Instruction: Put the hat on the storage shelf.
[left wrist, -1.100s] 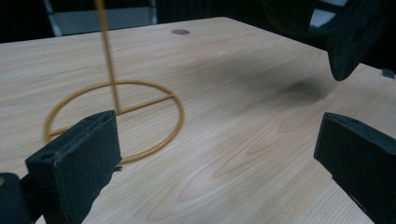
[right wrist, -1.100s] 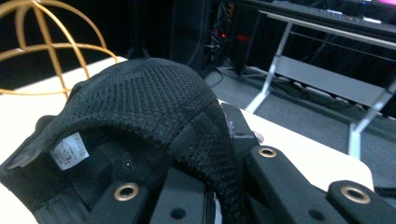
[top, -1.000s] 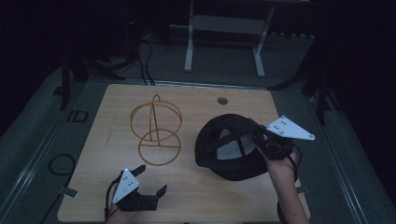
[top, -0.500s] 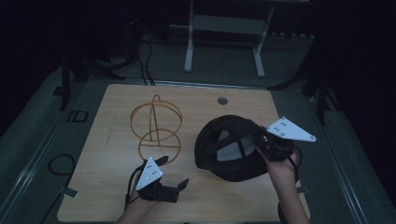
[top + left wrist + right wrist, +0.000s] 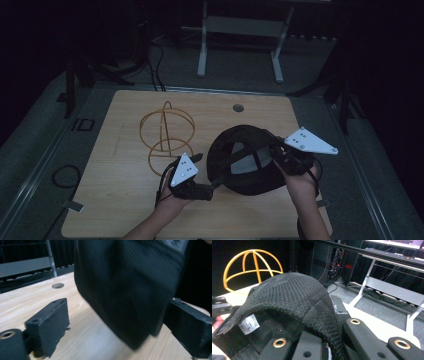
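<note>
Dim, dark surroundings; left gripper view motion-blurred.

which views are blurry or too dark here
High view: dim all over, the black mesh cap barely separates from the shadow. Left gripper view: cap's black fabric smeared by blur. Right gripper view: sharpest, mesh weave and yellow wire dome frame crisp.

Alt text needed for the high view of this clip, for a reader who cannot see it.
A person at a wooden table holds a black cap with the right gripper, which is shut on its rim, while the left gripper, jaws apart and just closing, has the cap's brim between them. A yellow wire cap stand stands to the left of the cap.
</note>
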`<state>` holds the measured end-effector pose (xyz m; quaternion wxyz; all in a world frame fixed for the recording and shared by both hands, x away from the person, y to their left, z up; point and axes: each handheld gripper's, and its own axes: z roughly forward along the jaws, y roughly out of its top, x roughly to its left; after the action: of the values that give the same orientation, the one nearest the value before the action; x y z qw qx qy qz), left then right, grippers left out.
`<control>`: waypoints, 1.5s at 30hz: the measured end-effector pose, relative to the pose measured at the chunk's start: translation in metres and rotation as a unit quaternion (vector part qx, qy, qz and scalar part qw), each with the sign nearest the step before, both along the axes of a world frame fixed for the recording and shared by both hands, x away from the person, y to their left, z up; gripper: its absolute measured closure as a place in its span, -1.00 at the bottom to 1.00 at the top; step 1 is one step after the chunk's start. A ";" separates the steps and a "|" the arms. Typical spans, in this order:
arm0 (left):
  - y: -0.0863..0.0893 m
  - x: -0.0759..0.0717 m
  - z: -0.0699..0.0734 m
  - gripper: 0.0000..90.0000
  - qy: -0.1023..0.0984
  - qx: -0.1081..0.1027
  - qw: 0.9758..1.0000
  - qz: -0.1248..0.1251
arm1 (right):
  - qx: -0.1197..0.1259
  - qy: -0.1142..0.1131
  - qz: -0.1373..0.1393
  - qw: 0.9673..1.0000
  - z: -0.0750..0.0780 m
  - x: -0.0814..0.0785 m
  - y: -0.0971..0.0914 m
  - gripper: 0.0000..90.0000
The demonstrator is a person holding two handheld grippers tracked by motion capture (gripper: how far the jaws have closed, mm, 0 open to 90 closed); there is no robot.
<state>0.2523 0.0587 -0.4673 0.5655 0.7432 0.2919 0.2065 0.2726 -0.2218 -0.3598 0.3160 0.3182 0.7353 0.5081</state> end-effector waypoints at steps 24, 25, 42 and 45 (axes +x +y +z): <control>-0.014 0.017 0.044 0.98 -0.036 -0.014 0.998 0.054 | 0.023 0.009 0.020 1.000 -0.019 -0.020 -0.015 0.95; -0.014 0.017 0.046 0.98 -0.038 -0.011 0.998 0.055 | 0.027 0.010 0.024 0.999 -0.020 -0.022 -0.017 0.95; -0.017 0.026 0.077 0.99 -0.050 0.004 0.997 0.065 | 0.027 0.018 0.078 0.996 -0.027 -0.036 -0.020 0.00; -0.015 0.026 0.079 0.99 -0.054 0.002 0.997 0.062 | 0.025 0.024 0.093 0.995 -0.030 -0.048 -0.023 -0.14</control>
<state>0.2779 0.0440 -0.3880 0.5651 0.7124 0.3060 0.2820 0.2247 -0.2445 -0.3899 0.2413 0.2682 0.7560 0.5462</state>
